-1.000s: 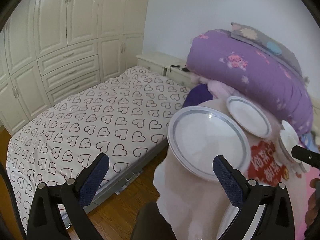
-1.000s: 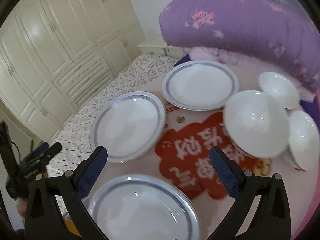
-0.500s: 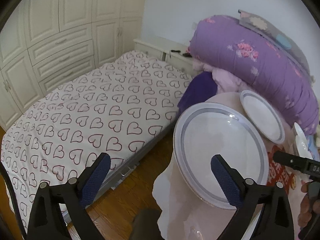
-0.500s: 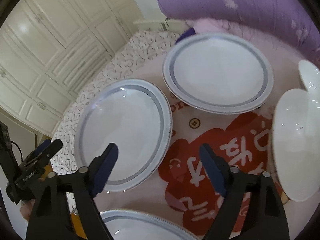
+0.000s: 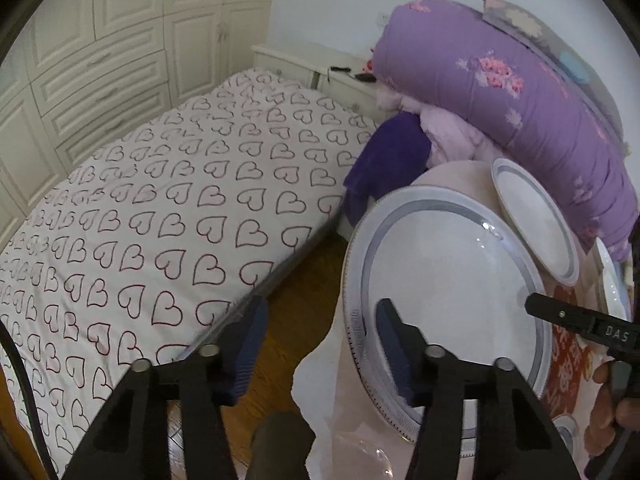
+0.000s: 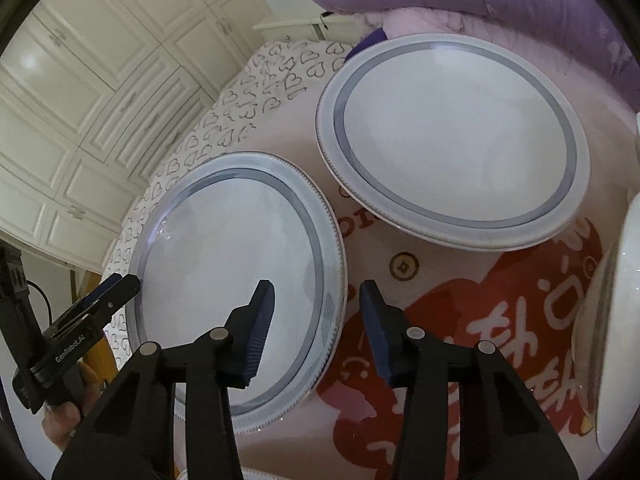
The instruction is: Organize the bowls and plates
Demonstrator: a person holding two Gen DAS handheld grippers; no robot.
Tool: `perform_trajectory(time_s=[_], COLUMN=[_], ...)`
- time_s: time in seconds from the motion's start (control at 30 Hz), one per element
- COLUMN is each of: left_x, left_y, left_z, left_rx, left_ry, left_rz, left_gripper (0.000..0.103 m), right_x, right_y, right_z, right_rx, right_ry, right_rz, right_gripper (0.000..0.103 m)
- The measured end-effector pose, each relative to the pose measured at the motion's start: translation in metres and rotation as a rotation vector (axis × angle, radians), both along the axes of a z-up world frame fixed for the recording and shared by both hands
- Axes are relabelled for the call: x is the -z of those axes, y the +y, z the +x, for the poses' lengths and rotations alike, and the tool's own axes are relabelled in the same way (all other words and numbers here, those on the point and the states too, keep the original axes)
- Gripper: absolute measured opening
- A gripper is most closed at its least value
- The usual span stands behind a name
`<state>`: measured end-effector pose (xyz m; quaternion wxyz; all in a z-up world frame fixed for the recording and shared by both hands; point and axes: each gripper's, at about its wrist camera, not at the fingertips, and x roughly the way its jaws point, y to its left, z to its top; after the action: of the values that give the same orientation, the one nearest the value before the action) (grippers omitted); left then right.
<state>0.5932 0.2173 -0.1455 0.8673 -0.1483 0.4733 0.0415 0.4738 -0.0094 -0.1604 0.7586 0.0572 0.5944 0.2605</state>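
Low in both wrist views, my left gripper (image 5: 320,332) and right gripper (image 6: 316,312) — jaws just narrowed, half-parted — each straddle an opposite rim of the grey-banded plate (image 6: 236,292), pads not yet pressing, on the pink tablecloth (image 6: 360,420) — second plate (image 6: 452,140) upper right.

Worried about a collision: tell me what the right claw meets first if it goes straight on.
Probably the near rim of the blue-ringed plate, which its fingers straddle; depth is unclear. The right claw has been closing.
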Motion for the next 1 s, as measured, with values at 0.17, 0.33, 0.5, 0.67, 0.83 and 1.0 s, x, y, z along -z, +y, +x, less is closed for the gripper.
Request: perform_trajectory(time_s=[0.17,0.33,0.5,0.67,0.83,1.0], left_x=[0.003,0.004,0.007,0.008,0.008,0.008], left_y=[0.003,0.001,0.003,0.002,0.0,-0.008], left_z=[0.007,0.008,0.006,0.002,0.004,0.004], left_rx=[0.033,0.063,0.06,0.062,0.053,0.037], left_ry=[0.005,0.01,0.007,0.007,0.015,0.006], left_rz=[-0.031,-0.046,-0.064,-0.07,-0.064,-0.041], left_gripper=[0.03,0.015,0.014,0.015,0.016,0.017], right_x=[0.004,0.004,0.006,0.006,0.008,0.005], right_y=[0.006,0.006,0.003,0.001,-0.002,0.002], right_z=[-0.001,0.0,-0.001,-0.003,0.0,-0.002], right_rx=[-0.004,0.009,0.016,0.02,0.017,0.018], right_ry=[0.01,0.011,0.001,0.0,0.004,-0.008], right_rz=[-0.004,-0.016,-0.028,-0.025,-0.017,-0.033], right_gripper=[0.036,0.028,0.022,0.022,0.022,0.022])
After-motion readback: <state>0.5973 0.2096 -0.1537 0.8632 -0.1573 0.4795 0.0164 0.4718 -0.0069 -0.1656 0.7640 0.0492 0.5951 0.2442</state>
